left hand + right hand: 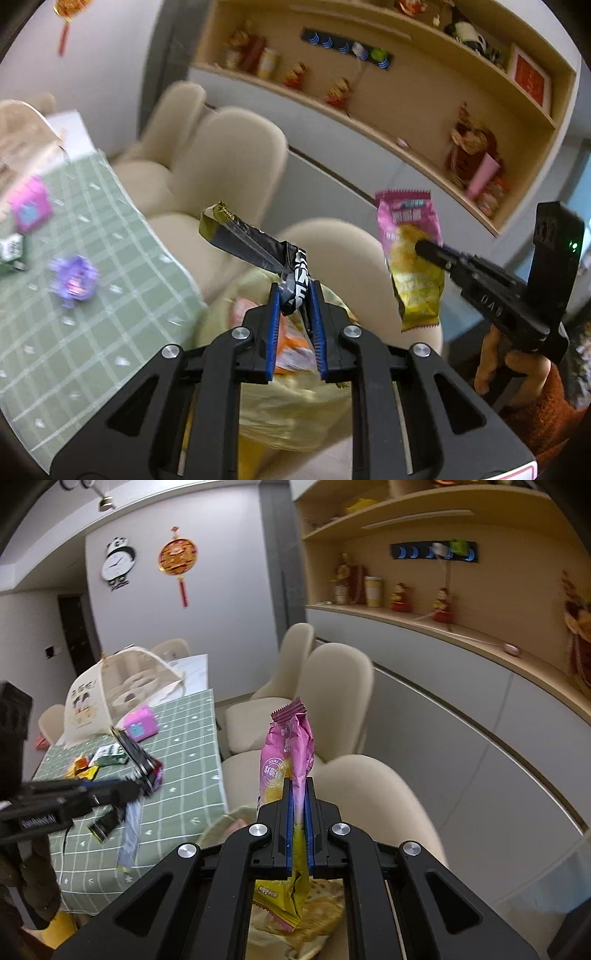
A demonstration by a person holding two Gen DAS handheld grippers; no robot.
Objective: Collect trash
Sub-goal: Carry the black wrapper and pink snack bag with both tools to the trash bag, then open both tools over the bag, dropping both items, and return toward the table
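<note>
My left gripper [293, 295] is shut on a black crumpled wrapper [255, 247] with a gold end that sticks up to the left. My right gripper [298, 786] is shut on a pink and yellow snack packet [286, 753] that stands upright between the blue pads. Each gripper also shows in the other's view: the right gripper [424, 248] with the snack packet [410, 236] at the right, the left gripper [142, 775] with the black wrapper [131, 751] at the left. An open yellow trash bag [295, 406] lies below both grippers, beside the table, and the trash bag [325, 904] holds several wrappers.
The table with a green checked cloth [110, 314] carries a purple wrapper [74, 280], a pink box [140, 723], a green pack [109, 755], small orange wrappers [83, 770] and a mesh food cover [122, 686]. Cream chairs [332, 694] stand along its side. A cabinet with shelves [461, 709] runs behind them.
</note>
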